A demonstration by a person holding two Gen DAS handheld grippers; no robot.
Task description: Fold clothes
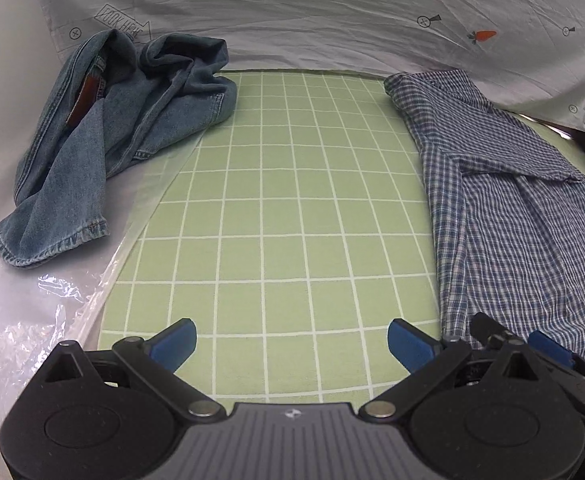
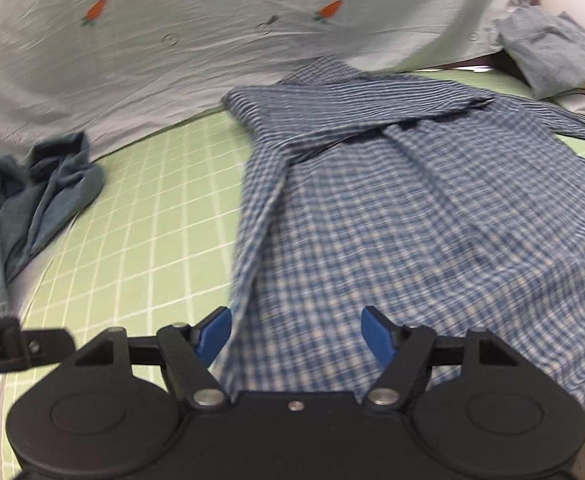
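Note:
A blue checked shirt [image 2: 412,216] lies spread on the green grid mat [image 2: 144,208], with one sleeve folded across its upper part. In the left wrist view the same shirt [image 1: 524,216] covers the mat's right side. My left gripper [image 1: 292,340] is open over bare mat [image 1: 284,200], left of the shirt's edge. My right gripper [image 2: 296,334] is open above the shirt's near left edge, with nothing between its blue pads [image 2: 376,336]. Part of the right gripper [image 1: 532,348] shows at the lower right of the left wrist view.
Crumpled blue jeans [image 1: 108,128] lie at the mat's far left, partly on clear plastic sheeting [image 1: 32,320]. A white sheet with carrot prints [image 1: 332,16] hangs behind. A folded grey garment [image 2: 552,52] sits at the far right.

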